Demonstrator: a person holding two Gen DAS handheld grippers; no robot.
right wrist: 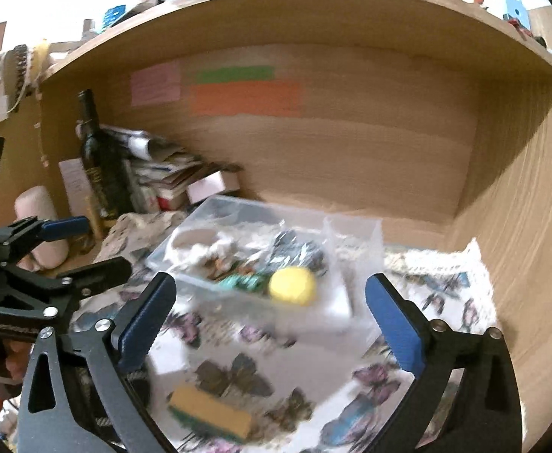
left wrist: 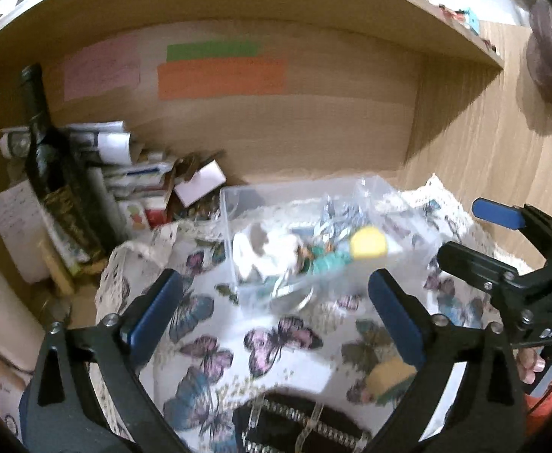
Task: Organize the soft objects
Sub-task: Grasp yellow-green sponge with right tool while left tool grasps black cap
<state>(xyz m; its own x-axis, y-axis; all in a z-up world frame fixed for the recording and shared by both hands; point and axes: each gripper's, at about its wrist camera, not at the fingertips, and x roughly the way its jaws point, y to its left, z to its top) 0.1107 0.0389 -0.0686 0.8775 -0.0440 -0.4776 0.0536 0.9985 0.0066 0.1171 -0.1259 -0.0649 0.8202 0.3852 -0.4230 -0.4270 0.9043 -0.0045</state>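
Observation:
A clear plastic box stands on a butterfly-print cloth inside a wooden shelf bay. It holds a yellow round soft piece, a teal item, a white soft thing and crinkled foil. A yellow-and-green sponge lies on the cloth in front of the box. My left gripper is open just short of the box, with nothing in it. My right gripper is open too, empty, to the right of the left one.
A dark bottle and a heap of papers and small cartons fill the back left corner. A black pouch with a zipper lies at the near edge. The shelf's side wall closes the right.

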